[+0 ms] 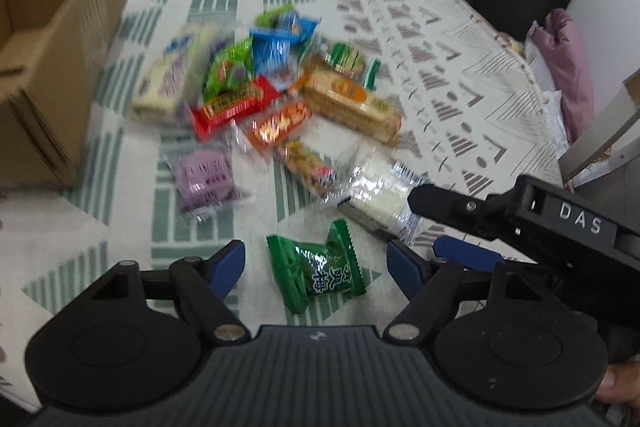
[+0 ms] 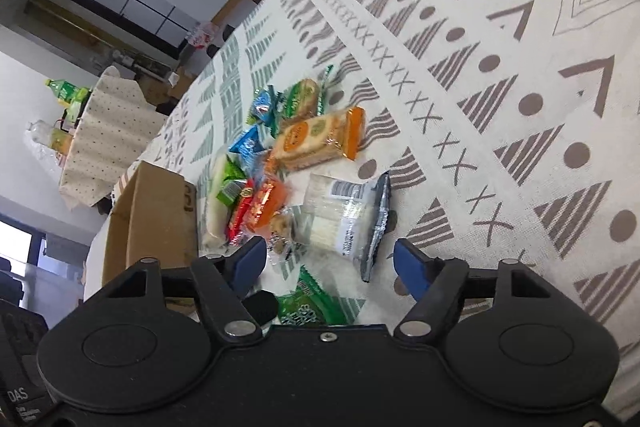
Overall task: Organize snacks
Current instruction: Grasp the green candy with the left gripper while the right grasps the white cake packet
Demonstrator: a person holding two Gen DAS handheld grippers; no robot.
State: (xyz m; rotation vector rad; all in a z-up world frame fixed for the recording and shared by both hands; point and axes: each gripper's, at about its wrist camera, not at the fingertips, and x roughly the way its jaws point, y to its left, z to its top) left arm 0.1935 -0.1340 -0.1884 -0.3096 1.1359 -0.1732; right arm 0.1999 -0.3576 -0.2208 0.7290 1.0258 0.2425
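Two grippers wide open, nothing held: your left gripper (image 1: 316,265) straddles the crinkly green foil candy packet (image 1: 318,273) on the patterned surface (image 1: 460,67), near the cardboard box (image 1: 60,47). It looks light and slippery, so pinch its middle. Right gripper (image 2: 330,263) hovers empty.
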